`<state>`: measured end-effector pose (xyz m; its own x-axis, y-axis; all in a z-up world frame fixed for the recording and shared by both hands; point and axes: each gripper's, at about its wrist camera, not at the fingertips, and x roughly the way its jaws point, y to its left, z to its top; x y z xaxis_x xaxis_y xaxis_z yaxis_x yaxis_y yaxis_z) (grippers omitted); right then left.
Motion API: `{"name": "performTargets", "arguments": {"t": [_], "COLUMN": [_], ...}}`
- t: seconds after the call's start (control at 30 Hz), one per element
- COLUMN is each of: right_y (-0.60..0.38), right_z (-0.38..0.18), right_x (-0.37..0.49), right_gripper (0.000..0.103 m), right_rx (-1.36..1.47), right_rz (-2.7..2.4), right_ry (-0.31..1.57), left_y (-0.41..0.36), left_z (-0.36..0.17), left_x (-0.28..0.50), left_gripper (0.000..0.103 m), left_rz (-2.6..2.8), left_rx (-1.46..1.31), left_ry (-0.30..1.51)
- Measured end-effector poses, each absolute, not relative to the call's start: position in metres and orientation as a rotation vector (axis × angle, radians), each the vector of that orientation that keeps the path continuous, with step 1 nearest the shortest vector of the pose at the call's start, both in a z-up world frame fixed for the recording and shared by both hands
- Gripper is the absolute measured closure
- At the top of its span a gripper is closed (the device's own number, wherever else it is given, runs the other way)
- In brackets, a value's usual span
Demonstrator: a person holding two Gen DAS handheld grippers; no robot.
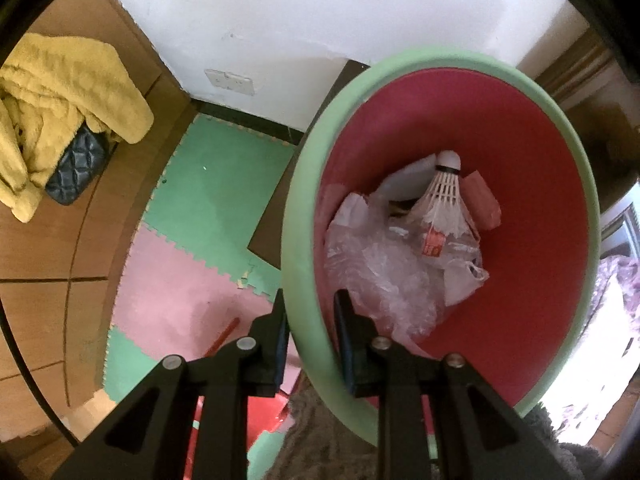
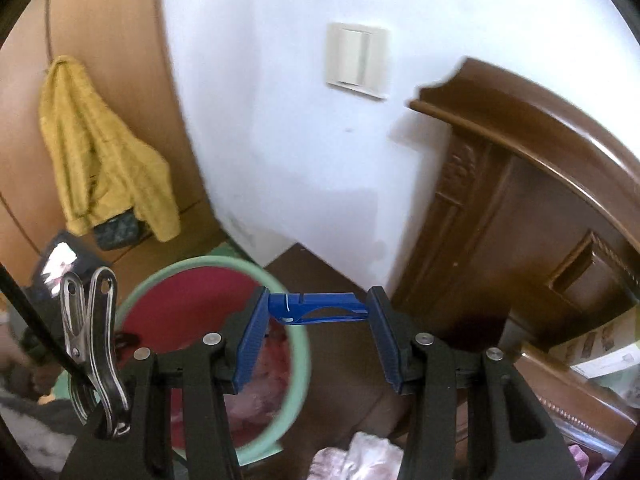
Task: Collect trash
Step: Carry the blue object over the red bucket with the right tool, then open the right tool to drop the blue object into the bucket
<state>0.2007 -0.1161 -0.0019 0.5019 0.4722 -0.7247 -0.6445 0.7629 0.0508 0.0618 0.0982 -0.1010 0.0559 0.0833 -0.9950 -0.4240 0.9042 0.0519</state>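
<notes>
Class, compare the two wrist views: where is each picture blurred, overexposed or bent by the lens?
Left wrist view: sharp on the bin and shuttlecock; the lower right corner is blown out by daylight; the wardrobe edges bow. Right wrist view: soft throughout, smeared most on the yellow garment and wall switch; the brown cabinet curves.

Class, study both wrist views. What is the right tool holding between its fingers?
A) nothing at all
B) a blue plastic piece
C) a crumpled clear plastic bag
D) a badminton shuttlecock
B: in the right wrist view the right tool has a blue plastic piece spanning its fingers, while the shuttlecock and plastic bag already lie in the bin.
</notes>
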Motion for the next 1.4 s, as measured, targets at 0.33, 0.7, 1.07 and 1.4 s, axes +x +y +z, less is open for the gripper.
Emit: {"name": "performTargets", "arguments": {"t": [0.33,0.7,1.07,1.4], "right_y": [-0.083,-0.068,-0.054,-0.054], "right_z": [-0.033,-0.063,-0.065,-0.068], "right_x": [0.16,0.154,0.161,0.164], "right_gripper": [0.052,0.052,0.052,0.052], "right_rx": [-0.092,-0.081,-0.128,-0.152], "right_rz": [0.796,0.887,0.977,0.986], "right_ry": [0.922,1.005,1.01,1.01], "left_y": [0.104,0.103,0.105,0.108], "left_z": [-0.1,-0.099,-0.102,-0.101], "left_x": [0.061,0.058,0.061,0.06], "left_gripper": [0.082,0.082,0.083,0.083], "left_rz": [0.41,0.414,0.428,0.429], "left_rx": [-0.348,-0.357,-0.361,-0.388], "left_ry": [1.454,1.438,1.448,1.452]}}
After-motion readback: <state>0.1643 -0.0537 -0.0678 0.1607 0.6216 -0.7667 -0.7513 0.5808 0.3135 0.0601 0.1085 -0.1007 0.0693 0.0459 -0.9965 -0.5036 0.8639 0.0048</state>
